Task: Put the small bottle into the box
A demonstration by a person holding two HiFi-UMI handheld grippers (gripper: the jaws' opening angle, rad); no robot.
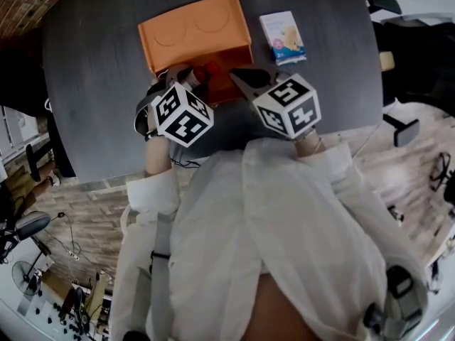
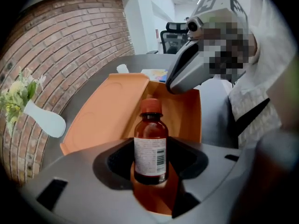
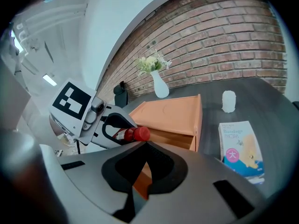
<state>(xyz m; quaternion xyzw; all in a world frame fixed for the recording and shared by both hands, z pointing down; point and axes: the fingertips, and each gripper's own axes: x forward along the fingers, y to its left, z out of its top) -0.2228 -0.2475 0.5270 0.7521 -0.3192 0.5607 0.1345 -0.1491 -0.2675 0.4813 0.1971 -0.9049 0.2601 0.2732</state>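
Note:
A small brown bottle (image 2: 151,146) with a red cap and white label stands upright between the jaws of my left gripper (image 2: 151,171), which is shut on it. In the head view the bottle (image 1: 202,74) hangs at the front edge of the open orange box (image 1: 192,27), held by the left gripper (image 1: 193,78). My right gripper (image 1: 239,75) is just right of the bottle, over the box's front, its jaws together and empty. In the right gripper view the red-capped bottle (image 3: 133,134) lies sideways in the left gripper (image 3: 105,125), just beyond my right gripper (image 3: 147,146).
A blue and white bandage packet (image 1: 283,38) lies right of the box on the dark grey table (image 1: 92,84). A white vase (image 3: 161,88) with flowers and a small white cup (image 3: 228,101) stand at the far side. A brick wall lies beyond.

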